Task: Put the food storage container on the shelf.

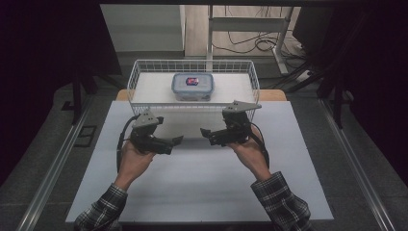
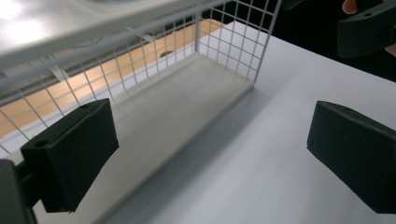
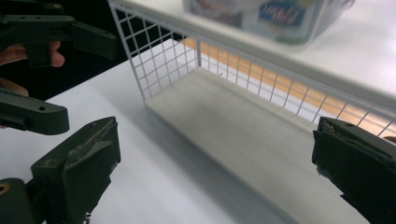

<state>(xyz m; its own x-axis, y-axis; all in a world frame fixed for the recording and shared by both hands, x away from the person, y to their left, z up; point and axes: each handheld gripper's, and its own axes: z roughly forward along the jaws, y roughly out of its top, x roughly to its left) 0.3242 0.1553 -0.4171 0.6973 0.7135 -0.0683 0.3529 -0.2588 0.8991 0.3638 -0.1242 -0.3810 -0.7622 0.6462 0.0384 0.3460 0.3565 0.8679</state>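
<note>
One white wire basket [image 1: 192,67] stands at the far edge of the white table [image 1: 202,187], and everything else is placed from it; inside it, on its raised white shelf, sits one clear lidded container [image 1: 193,86], near the middle. Two grippers are held just in front of the basket's near wall, tips turned toward each other, apart; the left gripper [image 2: 210,154] is before the basket's left half, jaws spread wide with nothing between them; the right gripper [image 3: 215,163] is before its right half, jaws likewise released and empty. One hand grips each tool; two plaid sleeves show.
</note>
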